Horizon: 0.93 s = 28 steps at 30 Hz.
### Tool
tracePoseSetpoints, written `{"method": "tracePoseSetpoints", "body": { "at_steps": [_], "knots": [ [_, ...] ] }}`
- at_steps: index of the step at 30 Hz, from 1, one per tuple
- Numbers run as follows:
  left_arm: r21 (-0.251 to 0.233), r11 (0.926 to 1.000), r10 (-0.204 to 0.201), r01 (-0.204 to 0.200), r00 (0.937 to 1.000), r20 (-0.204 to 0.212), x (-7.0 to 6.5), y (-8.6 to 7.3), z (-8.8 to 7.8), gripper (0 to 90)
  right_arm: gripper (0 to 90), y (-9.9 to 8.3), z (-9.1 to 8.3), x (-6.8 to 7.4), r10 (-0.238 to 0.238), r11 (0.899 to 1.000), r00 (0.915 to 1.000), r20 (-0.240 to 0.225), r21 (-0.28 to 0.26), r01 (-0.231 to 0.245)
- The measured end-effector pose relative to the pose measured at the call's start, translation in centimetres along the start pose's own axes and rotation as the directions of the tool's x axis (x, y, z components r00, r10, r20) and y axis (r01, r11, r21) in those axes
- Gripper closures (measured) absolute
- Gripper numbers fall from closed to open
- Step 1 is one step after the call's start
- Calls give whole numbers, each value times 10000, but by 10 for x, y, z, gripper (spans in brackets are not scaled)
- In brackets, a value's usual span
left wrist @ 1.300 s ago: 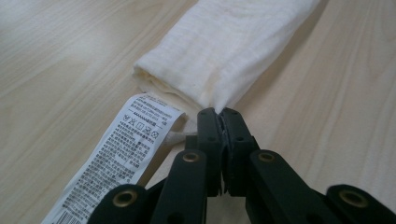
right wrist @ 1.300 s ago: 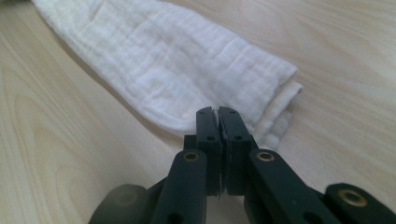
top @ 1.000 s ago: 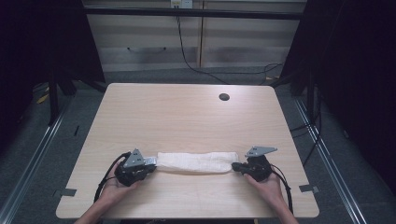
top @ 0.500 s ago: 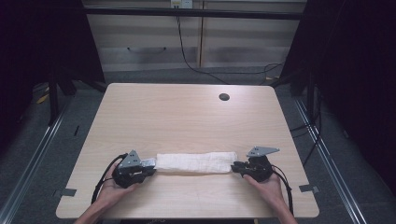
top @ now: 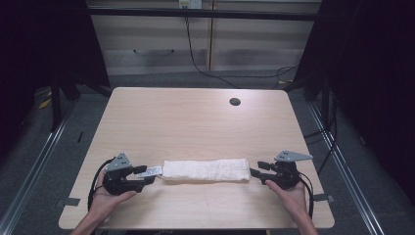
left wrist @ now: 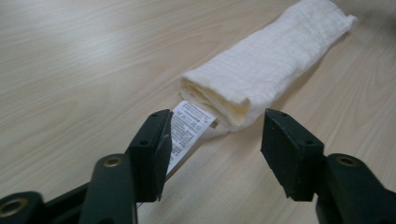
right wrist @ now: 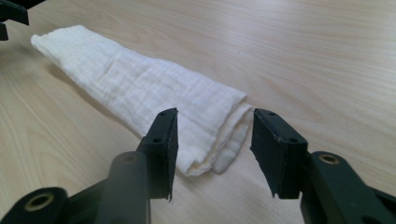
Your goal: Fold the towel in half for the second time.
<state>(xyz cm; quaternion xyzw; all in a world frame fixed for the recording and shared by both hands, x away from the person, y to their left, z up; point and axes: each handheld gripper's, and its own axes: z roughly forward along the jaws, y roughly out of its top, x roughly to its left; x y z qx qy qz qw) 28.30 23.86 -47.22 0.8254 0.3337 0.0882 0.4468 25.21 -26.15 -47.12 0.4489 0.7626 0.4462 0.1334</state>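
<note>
High view: a white folded towel (top: 205, 170) lies lengthwise on the near part of the table (top: 195, 122), between the left gripper (top: 147, 179) and the right gripper (top: 256, 170). A second ago each gripper was closed on one end of the cloth; both have since drawn back slightly, so that the towel now rests free on the wood, apparently unmoved. A printed care label (top: 149, 171) sticks out of its left end.

Left gripper view: the jaws have just been opening and stand well apart. The label (left wrist: 189, 133) lies beside the left jaw, the towel's layered end (left wrist: 219, 100) just beyond the fingertips; nothing is pressed between them.

Right gripper view: these jaws have likewise just been opening. The towel's other end (right wrist: 205, 130) lies partly between them, untouched by either pad.

Interpretation: both ends released together suggests the fold is set down and this step complete.
</note>
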Motion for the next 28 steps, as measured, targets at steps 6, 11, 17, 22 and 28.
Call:
{"method": "tracePoseSetpoints", "body": {
  "at_steps": [6,11,17,22,28],
  "knots": [
    [-24,9992,-409,409,9987,-304,6,-9,-16,349,432,-5,-17,-1,122,9996,9990,421,-257,-111],
    [-223,9963,-853,836,9919,-938,18,-18,-23,335,404,-17,-31,-8,526,9979,9954,807,-417,-494],
    [-569,9897,-1384,1315,9803,-1412,30,-22,-28,230,362,-31,-39,-21,1024,9934,9866,1266,-653,-947],
    [-346,9861,-1660,1627,9750,-1477,36,-25,-25,173,338,-38,-37,-24,1074,9937,9817,1571,-474,-1012],
    [-247,9868,-1617,1598,9790,-1245,36,-29,-22,165,308,-39,-33,-27,1091,9939,9755,1911,-367,-1040]
  ]
}}
